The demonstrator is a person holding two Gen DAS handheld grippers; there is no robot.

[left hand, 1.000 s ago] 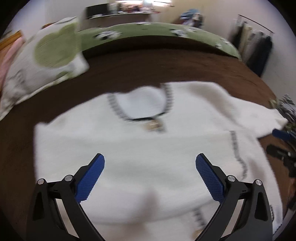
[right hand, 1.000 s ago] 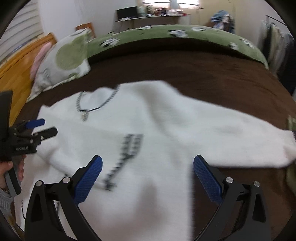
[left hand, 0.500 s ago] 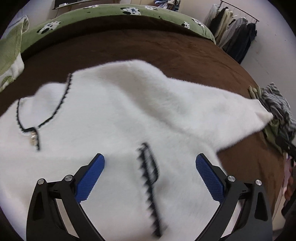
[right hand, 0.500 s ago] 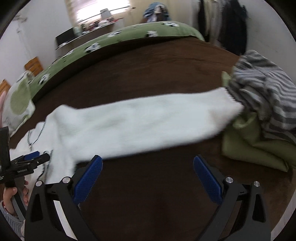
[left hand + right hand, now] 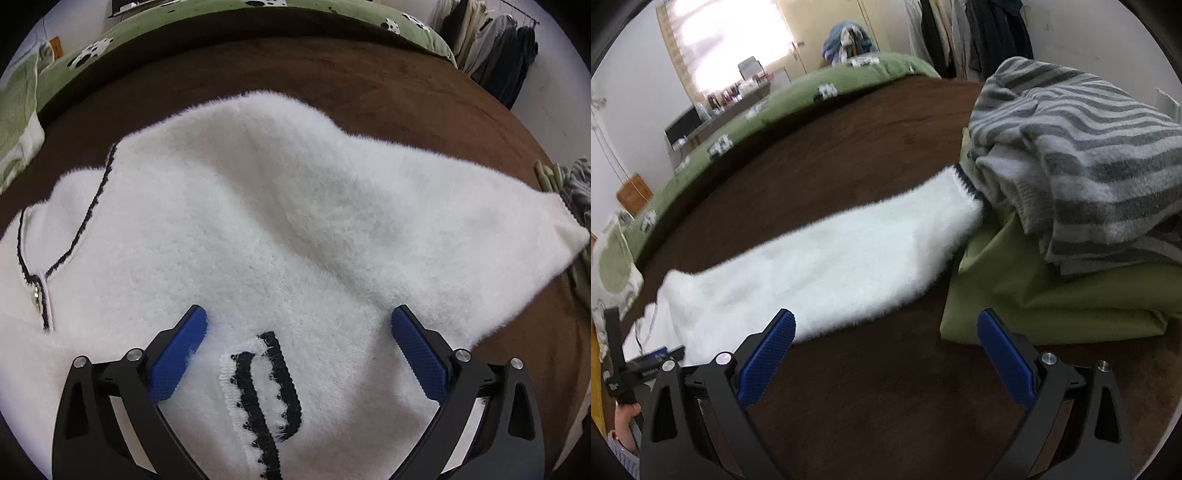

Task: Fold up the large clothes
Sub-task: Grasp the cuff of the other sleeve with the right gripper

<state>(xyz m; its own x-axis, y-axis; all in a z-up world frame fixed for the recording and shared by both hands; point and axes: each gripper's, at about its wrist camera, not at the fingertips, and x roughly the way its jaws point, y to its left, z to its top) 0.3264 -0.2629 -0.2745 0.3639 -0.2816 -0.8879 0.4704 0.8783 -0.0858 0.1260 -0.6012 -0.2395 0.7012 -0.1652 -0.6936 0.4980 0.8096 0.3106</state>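
Note:
A fluffy white sweater (image 5: 280,229) with black trim lies spread on the brown bedspread (image 5: 369,81). Its black-edged pocket (image 5: 262,391) sits between my left gripper's fingers. My left gripper (image 5: 297,347) is open and empty, low over the sweater's body. In the right wrist view the sweater's sleeve (image 5: 831,266) stretches toward the right, its cuff touching a clothes pile. My right gripper (image 5: 886,350) is open and empty above bare bedspread just in front of the sleeve. The left gripper (image 5: 646,363) shows at that view's far left.
A grey striped sweater (image 5: 1078,155) lies on a folded olive-green cloth (image 5: 1052,295) at the right. A green duvet (image 5: 783,103) runs along the bed's far side, with a pillow (image 5: 18,122) at the left. Clothes hang on a rack (image 5: 491,55) beyond.
My left gripper has dropped closer to the sweater over the pocket. My right gripper has swung further right, nearer the sleeve's cuff and the clothes pile.

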